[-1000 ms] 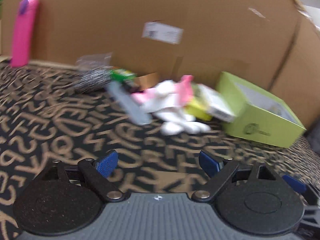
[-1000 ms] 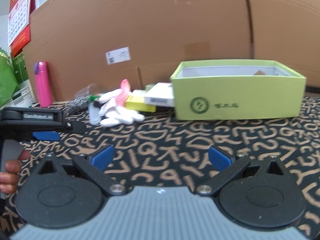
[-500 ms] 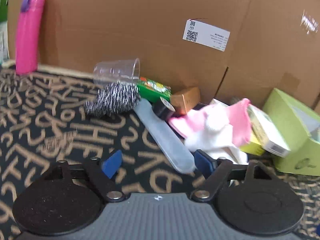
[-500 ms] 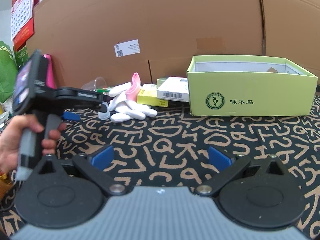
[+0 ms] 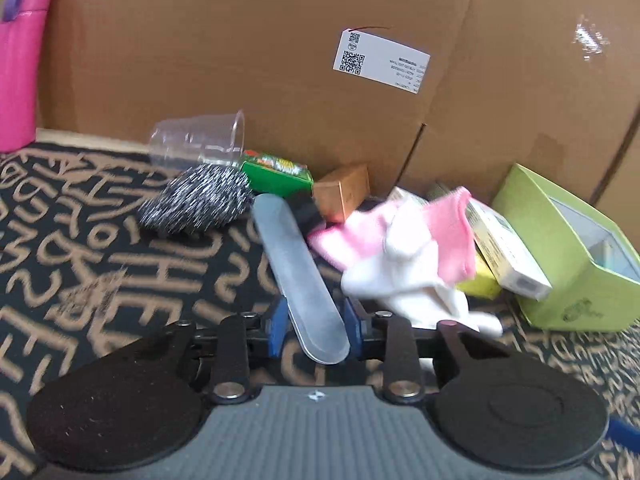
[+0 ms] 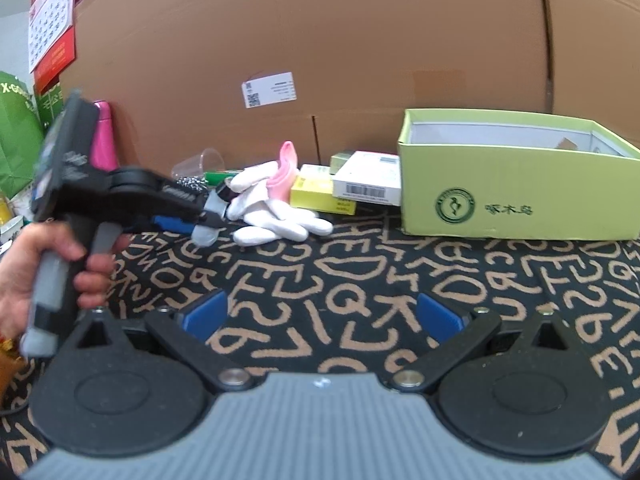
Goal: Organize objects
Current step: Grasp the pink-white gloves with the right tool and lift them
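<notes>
Green box (image 6: 516, 204) open-topped on the patterned cloth (image 6: 360, 280), ahead and to the right of the right tongs (image 6: 320, 314); pale lining inside, a small brownish scrap showing at the far right corner, otherwise contents hidden by the wall. Clear cup (image 5: 200, 142) on its side beyond the left tongs (image 5: 314, 326), mouth turned toward the cardboard wall (image 5: 280, 60), seemingly empty. Left tongs closing on the near end of a long translucent grey case (image 5: 298, 276), blue pads (image 5: 278, 326) hard against both its sides, the case running away from the tips toward the clutter, its far end by a small black thing. Right tongs spread wide, only cloth between the pads, nothing held. Scouring ball (image 5: 198, 202) just left of the case's far end, below the cup. Green packet (image 5: 280, 170) and small brown carton (image 5: 344, 192) behind the case, against the wall. White and pink gloves (image 5: 412, 260) heaped just right of the case, lapping over a yellow box (image 6: 320, 196) and a white barcoded box (image 6: 370, 178), these two wedged between gloves and green box. Pink bottle (image 5: 22, 64) upright far left of the left tongs, at the wall. Hand (image 6: 44, 264) around the left tool's grip, seen at the left of the right tongs' view. Calendar (image 6: 52, 12) on the wall high at the left.
</notes>
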